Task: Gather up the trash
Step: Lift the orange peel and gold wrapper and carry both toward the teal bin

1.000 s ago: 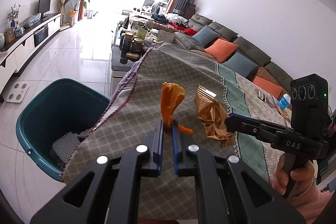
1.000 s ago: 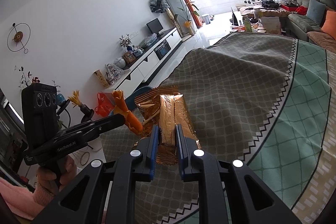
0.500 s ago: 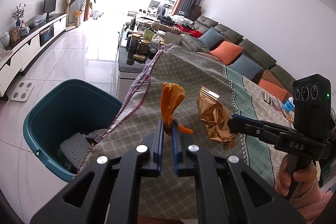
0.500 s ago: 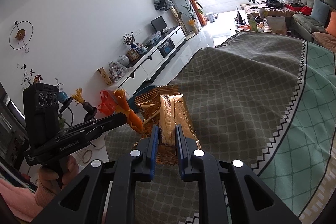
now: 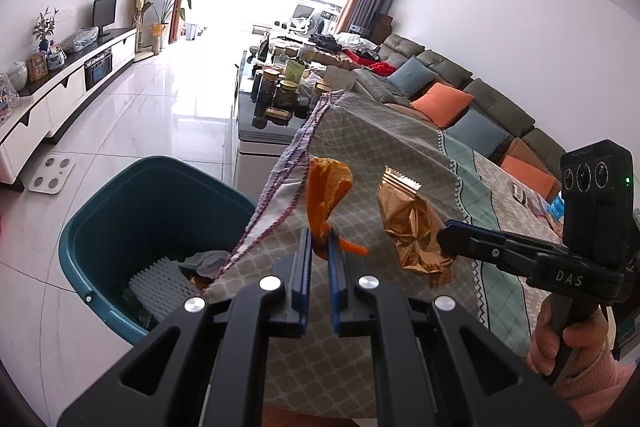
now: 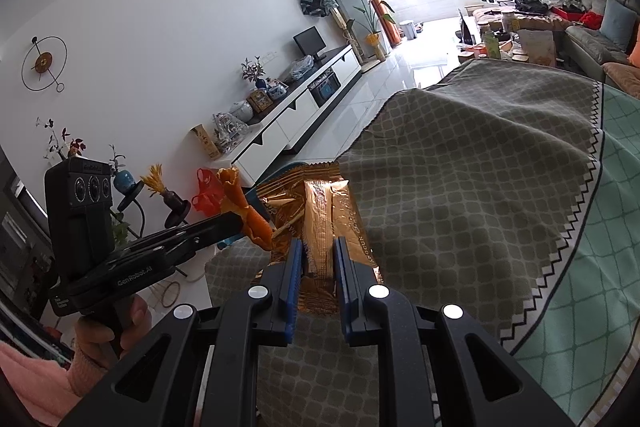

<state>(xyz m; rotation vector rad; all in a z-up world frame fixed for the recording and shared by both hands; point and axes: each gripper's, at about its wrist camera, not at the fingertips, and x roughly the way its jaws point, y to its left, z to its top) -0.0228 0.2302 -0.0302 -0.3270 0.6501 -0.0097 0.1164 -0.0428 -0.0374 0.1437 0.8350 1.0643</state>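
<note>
Two pieces of trash are held up over the patterned tablecloth (image 5: pixel 360 147): the left gripper (image 5: pixel 319 254) pinches an orange peel (image 5: pixel 325 195), and the right gripper (image 6: pixel 316 261) clamps a crumpled gold wrapper (image 6: pixel 320 211). Beside the table edge, a teal bin (image 5: pixel 100 211) stands on the floor with scraps inside.

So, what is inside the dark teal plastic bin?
Inside the dark teal plastic bin: a white ribbed sheet and grey crumpled material. The patterned tablecloth covers the rest.
</note>
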